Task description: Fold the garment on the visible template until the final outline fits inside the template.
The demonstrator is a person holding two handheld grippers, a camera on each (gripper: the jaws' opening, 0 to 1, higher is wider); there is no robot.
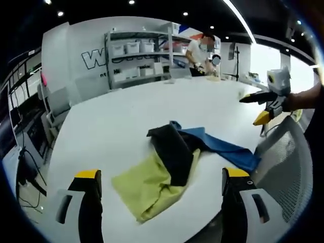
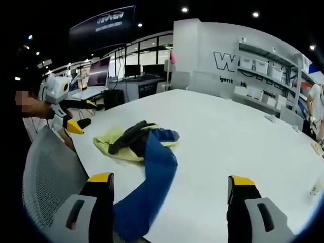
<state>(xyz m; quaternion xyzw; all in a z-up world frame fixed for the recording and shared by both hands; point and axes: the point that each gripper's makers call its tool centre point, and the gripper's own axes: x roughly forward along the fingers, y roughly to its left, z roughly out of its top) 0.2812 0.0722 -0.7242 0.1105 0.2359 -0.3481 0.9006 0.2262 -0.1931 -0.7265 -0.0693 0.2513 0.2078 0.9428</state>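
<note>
A crumpled garment (image 1: 172,162) of yellow, black and blue cloth lies on the white table (image 1: 126,111). In the right gripper view the garment (image 2: 139,144) has a blue part trailing toward the near table edge. My left gripper (image 1: 162,174) stands open just short of the yellow part, holding nothing. My right gripper (image 2: 170,178) is open too, with the blue part passing by its left jaw. Each gripper appears in the other's view, held off the cloth and apart from it: the right gripper (image 1: 255,108) and the left gripper (image 2: 83,115).
A grey mesh chair back (image 1: 283,167) stands at the table edge beside the garment, also the chair back (image 2: 48,177). A person (image 1: 200,50) works at the far end of the table. Shelves with white bins (image 1: 136,55) line the back wall.
</note>
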